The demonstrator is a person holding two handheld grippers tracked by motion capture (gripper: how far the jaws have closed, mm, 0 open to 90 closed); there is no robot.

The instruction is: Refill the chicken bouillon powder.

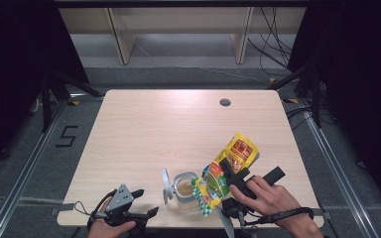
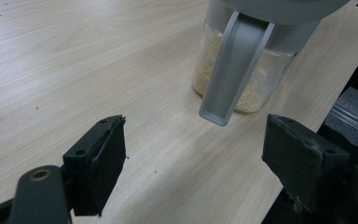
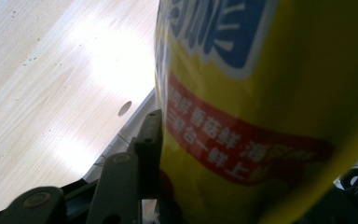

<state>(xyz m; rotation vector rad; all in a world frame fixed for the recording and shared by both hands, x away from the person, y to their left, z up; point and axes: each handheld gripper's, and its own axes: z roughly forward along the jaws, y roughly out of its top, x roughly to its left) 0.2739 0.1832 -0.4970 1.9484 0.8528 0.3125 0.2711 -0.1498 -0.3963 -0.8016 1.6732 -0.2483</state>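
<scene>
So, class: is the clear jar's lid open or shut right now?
Open. The jar shows its pale grainy contents from above, and its grey lid is swung aside to the left, standing on edge.

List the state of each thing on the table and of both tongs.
Jar: upright, lid open, partly filled with pale grains.
Lid: flipped up at the jar's left side.
Yellow bag: clamped in the right tongs, tilted with its lower end over the jar.
Right tongs: shut on the bag.
Left tongs: open, holding nothing, beside the jar.
</scene>
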